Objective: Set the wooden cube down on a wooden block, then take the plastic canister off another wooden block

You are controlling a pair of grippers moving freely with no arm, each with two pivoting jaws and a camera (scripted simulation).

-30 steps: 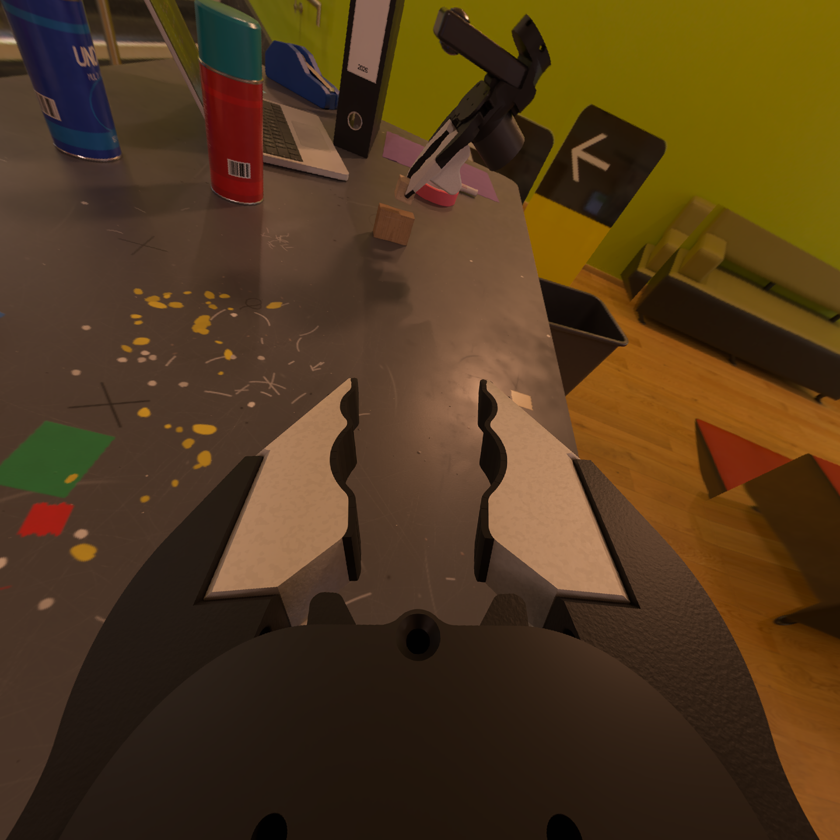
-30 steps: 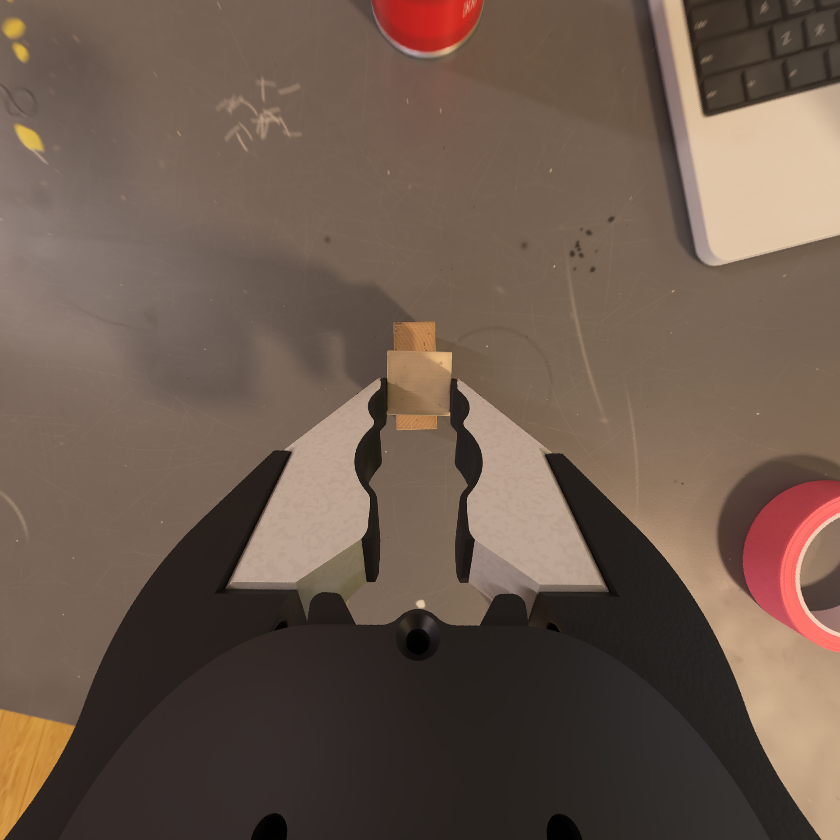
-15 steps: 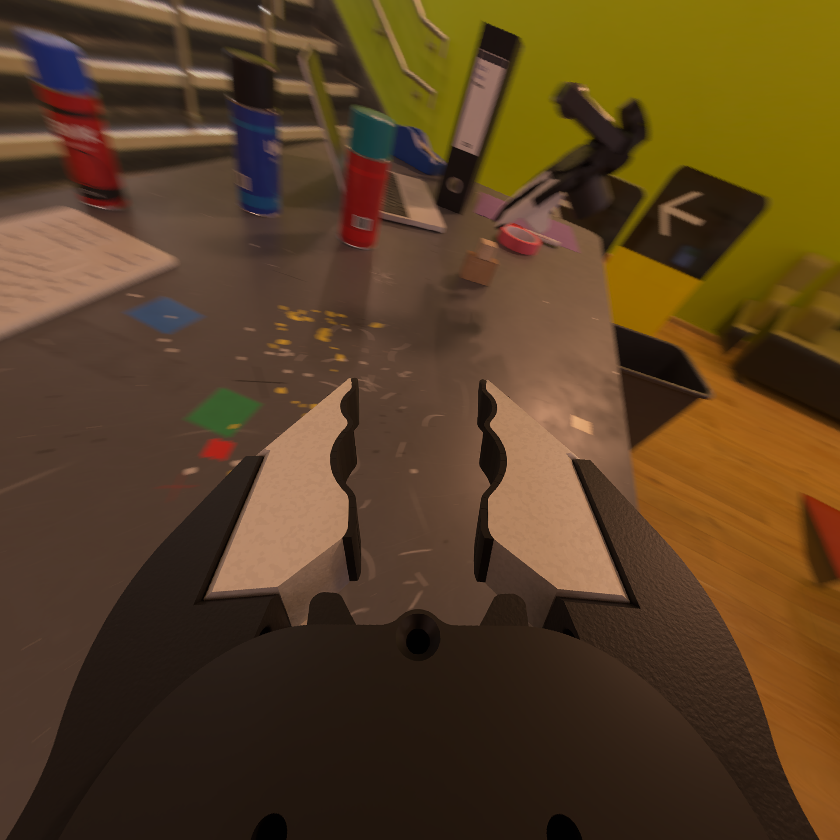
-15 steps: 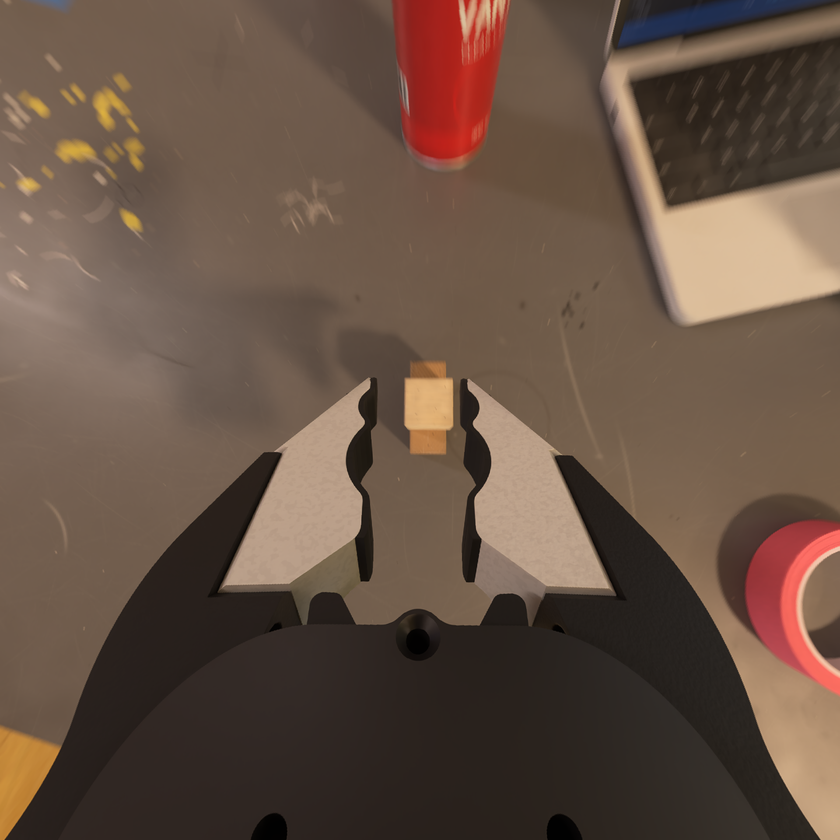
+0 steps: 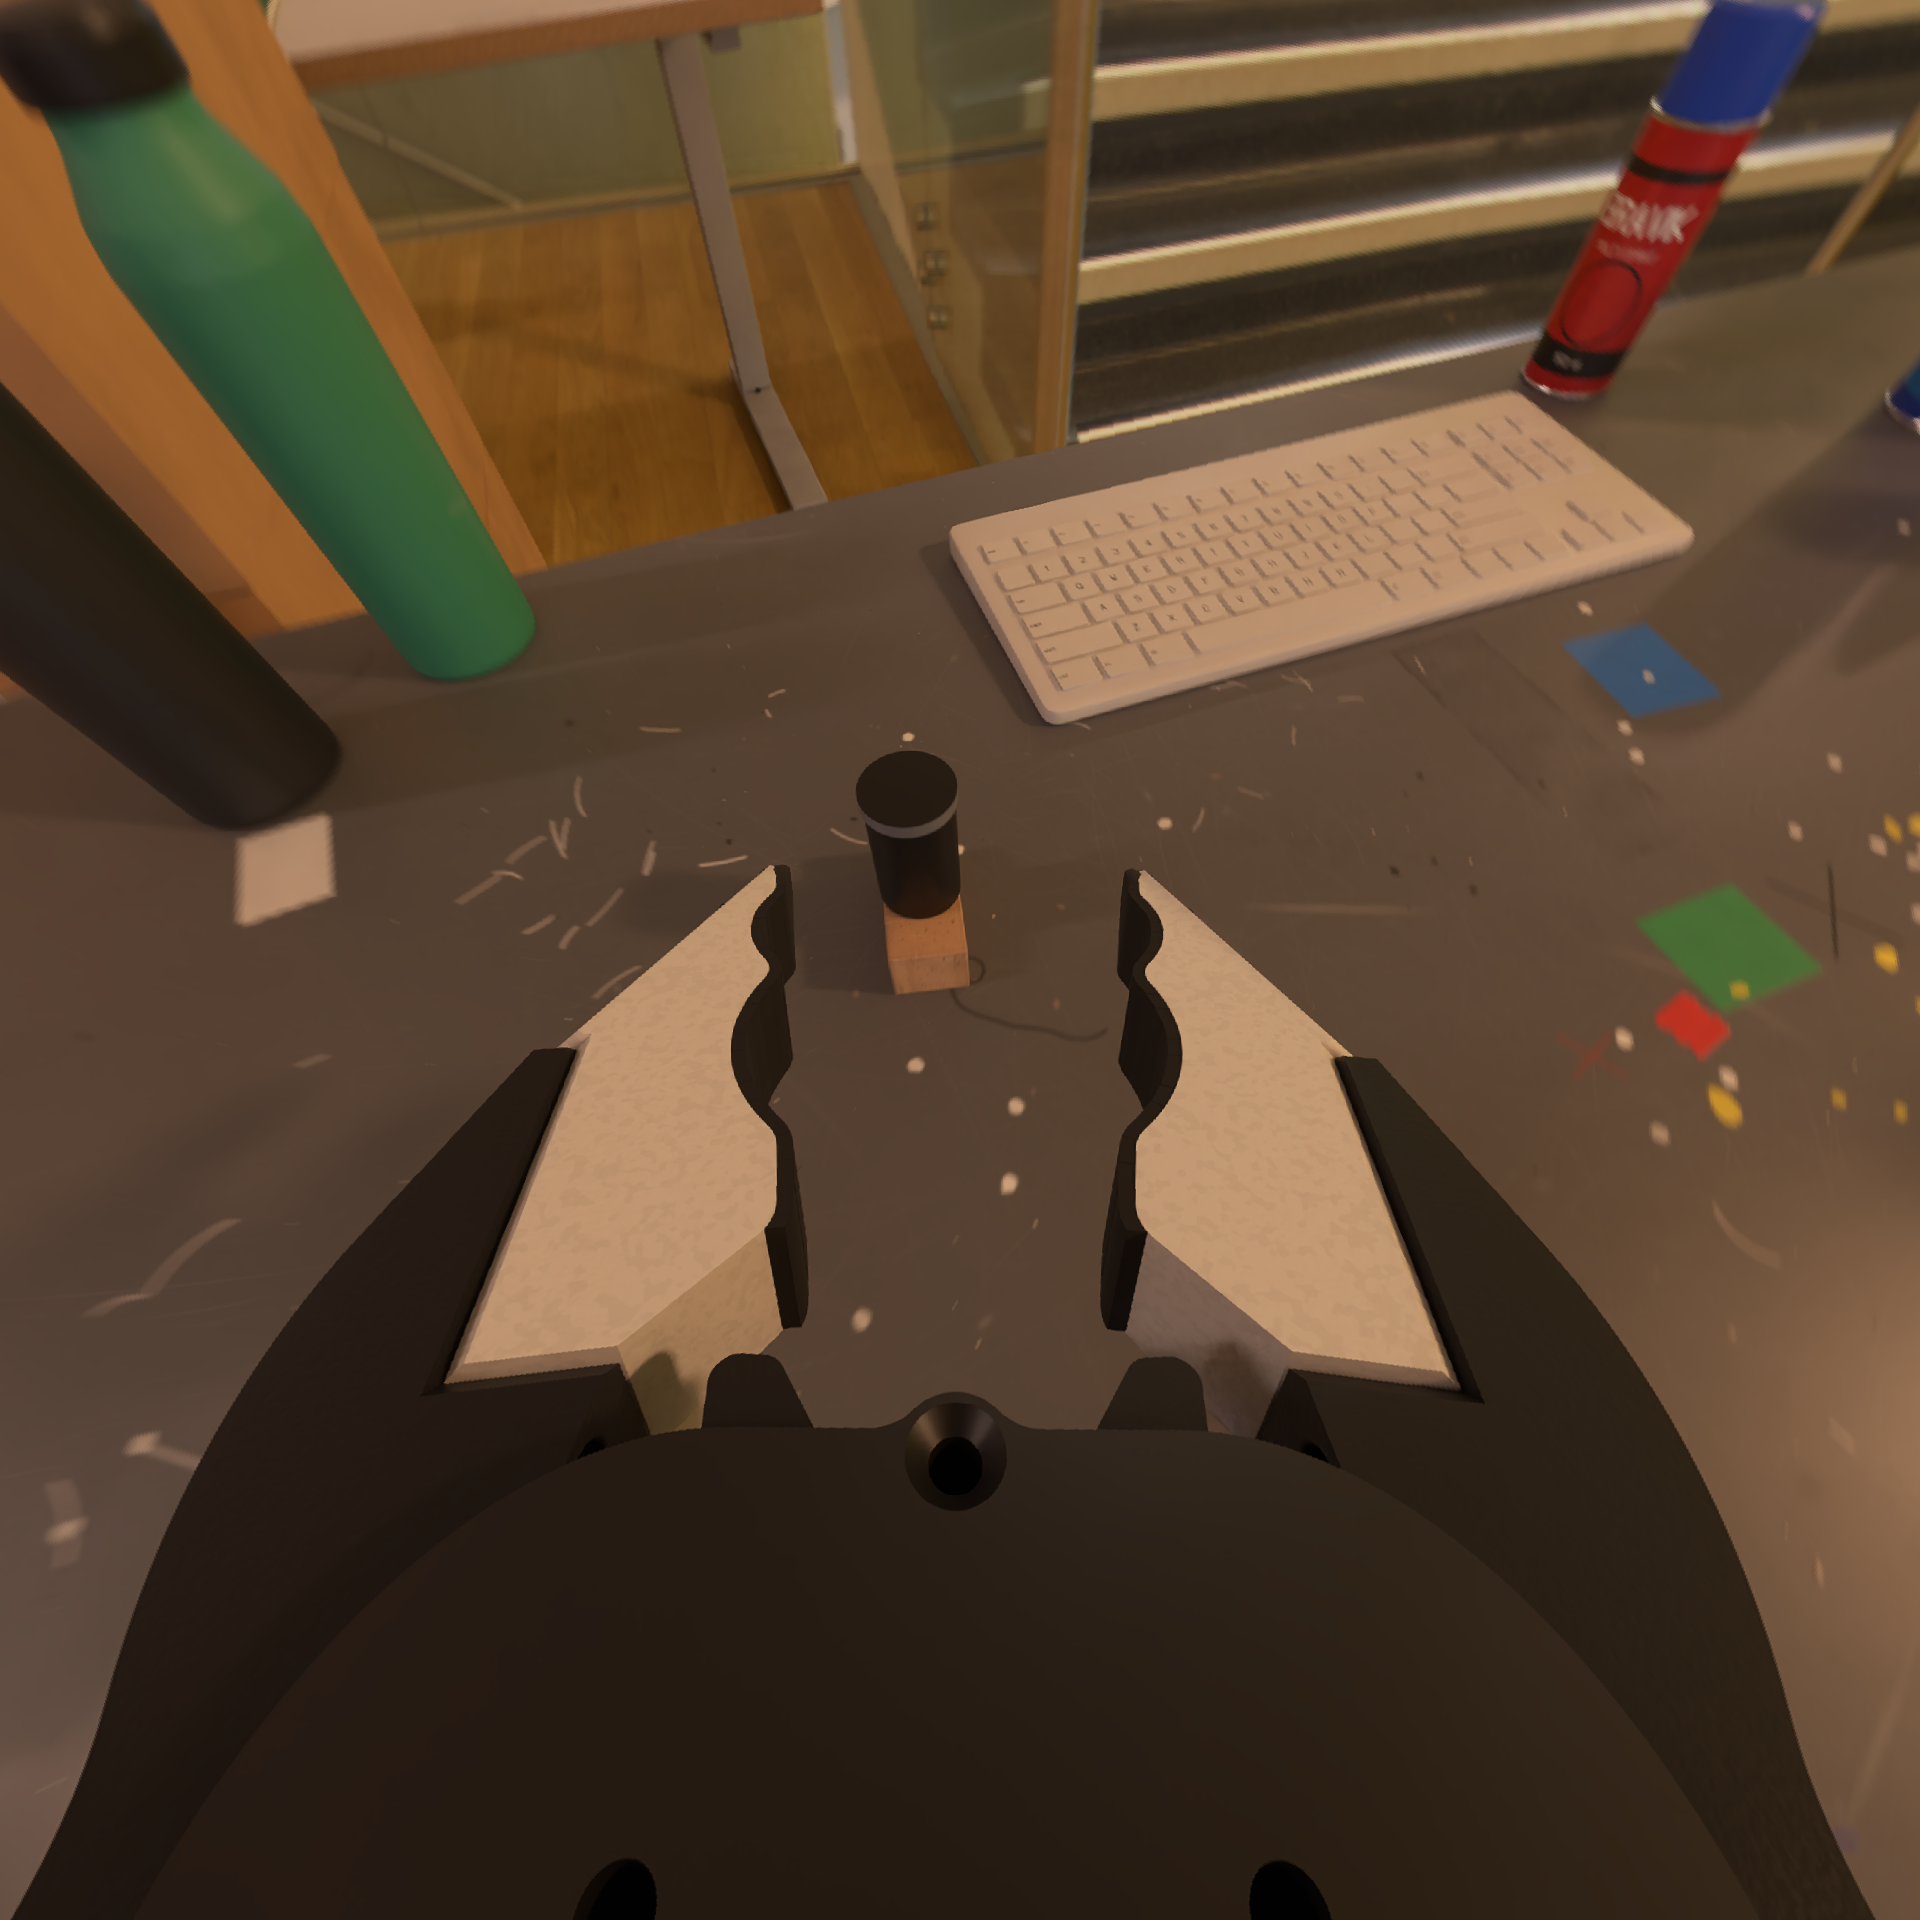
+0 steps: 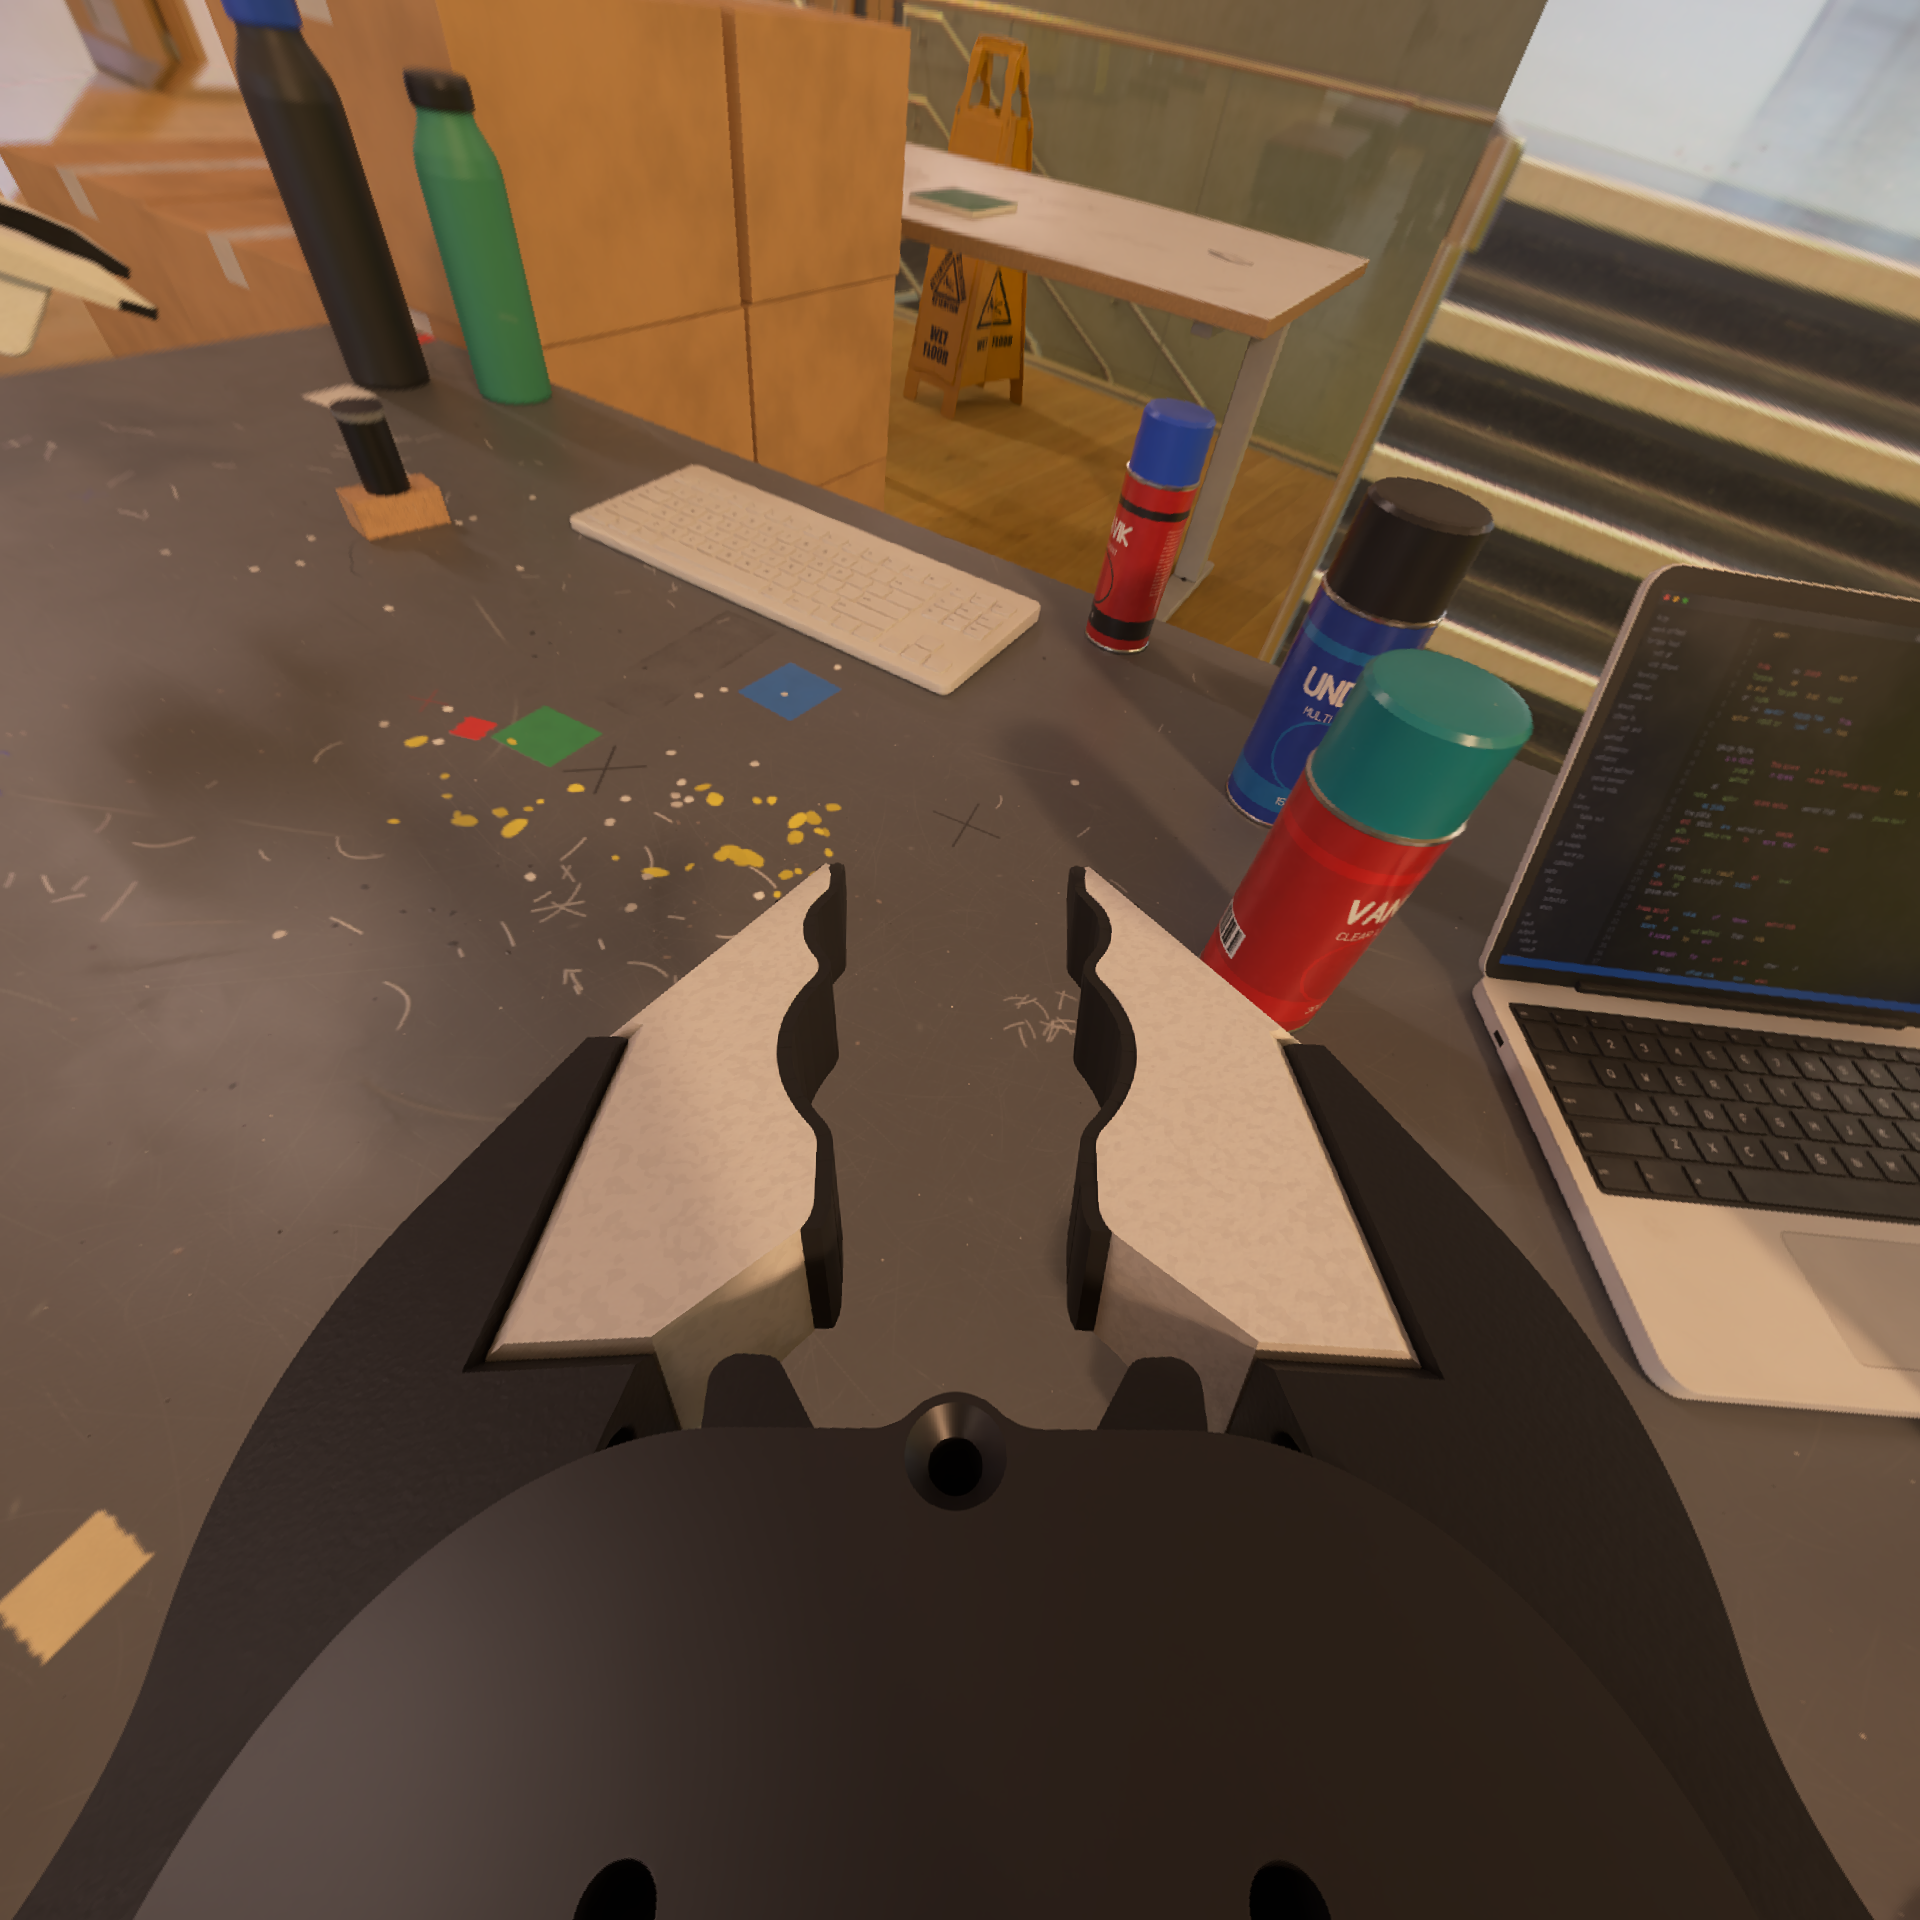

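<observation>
left gripper (image 5: 954, 894) gapes before one plastic canister (image 5: 909, 847) on one wooden block (image 5: 928, 954).

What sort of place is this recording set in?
Probably an office or workshop space: a paint-flecked grey worktable carries a white keyboard, an open laptop and spray cans. Behind it are a desk, a yellow floor sign and wooden flooring.

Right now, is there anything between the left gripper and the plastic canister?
No. In the left wrist view, only bare scratched table lies between the open left gripper and the plastic canister on its wooden block.
</observation>
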